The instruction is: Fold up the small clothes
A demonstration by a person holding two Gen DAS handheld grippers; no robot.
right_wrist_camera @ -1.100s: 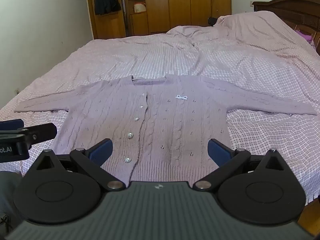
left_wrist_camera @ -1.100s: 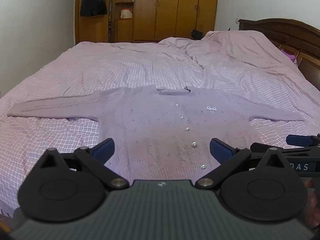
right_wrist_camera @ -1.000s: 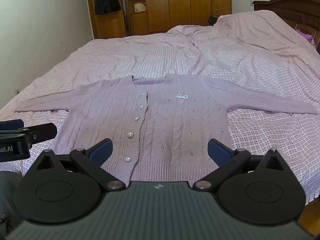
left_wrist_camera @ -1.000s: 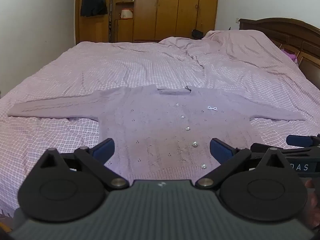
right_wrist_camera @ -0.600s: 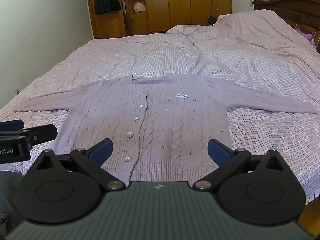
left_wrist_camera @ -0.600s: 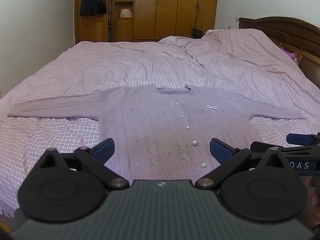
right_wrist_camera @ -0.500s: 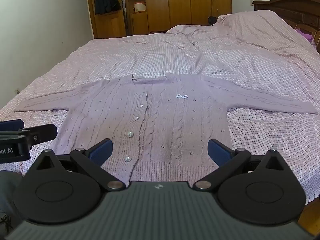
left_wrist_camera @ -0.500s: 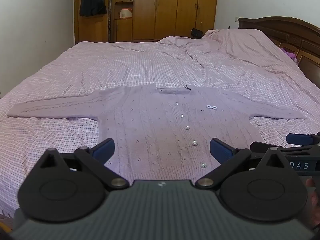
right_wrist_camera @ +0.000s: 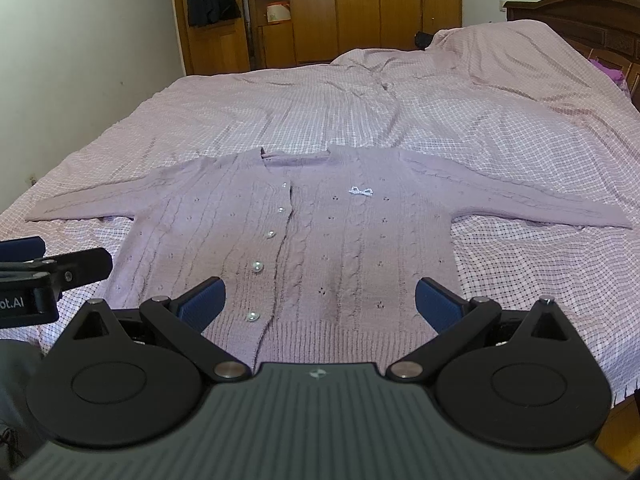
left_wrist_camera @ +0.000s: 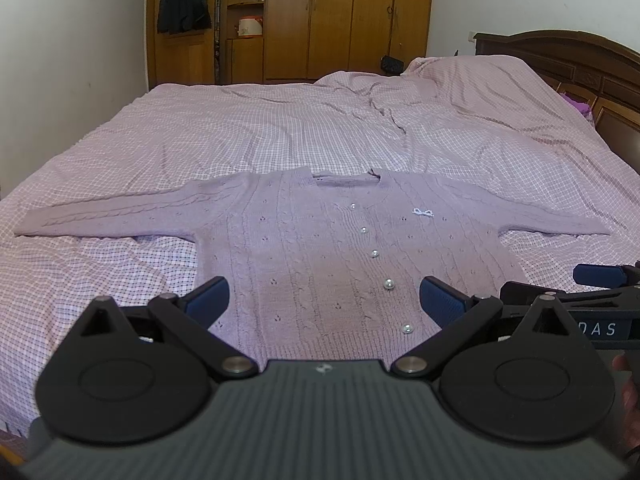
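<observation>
The left hand-held gripper (left_wrist_camera: 324,298) hangs over the near edge of the bed (left_wrist_camera: 280,132), with its two blue-tipped fingers (left_wrist_camera: 208,296) wide apart and nothing between them. The right hand-held gripper (right_wrist_camera: 318,298) is in the same pose just beside it, fingers (right_wrist_camera: 436,300) also spread wide and holding nothing. In the left view, the right gripper shows at 3 o'clock; in the right view, the left one shows at 9 o'clock.

The cardigan (left_wrist_camera: 320,248) lies flat on the checked pink bed cover, front side up, buttoned, with the collar toward 12 o'clock and the ribbed hem toward 6 o'clock, near the fingertips of both grippers. Its two sleeves are stretched out straight, one toward 9 o'clock and one toward 3 o'clock. A small white bow (right_wrist_camera: 360,191) sits on the chest, at the right of the row of pearl buttons (right_wrist_camera: 257,267).

Behind the bed, at 12 o'clock, stands a wooden wardrobe (left_wrist_camera: 348,16), and a dark headboard (left_wrist_camera: 560,56) is at 2 o'clock.
</observation>
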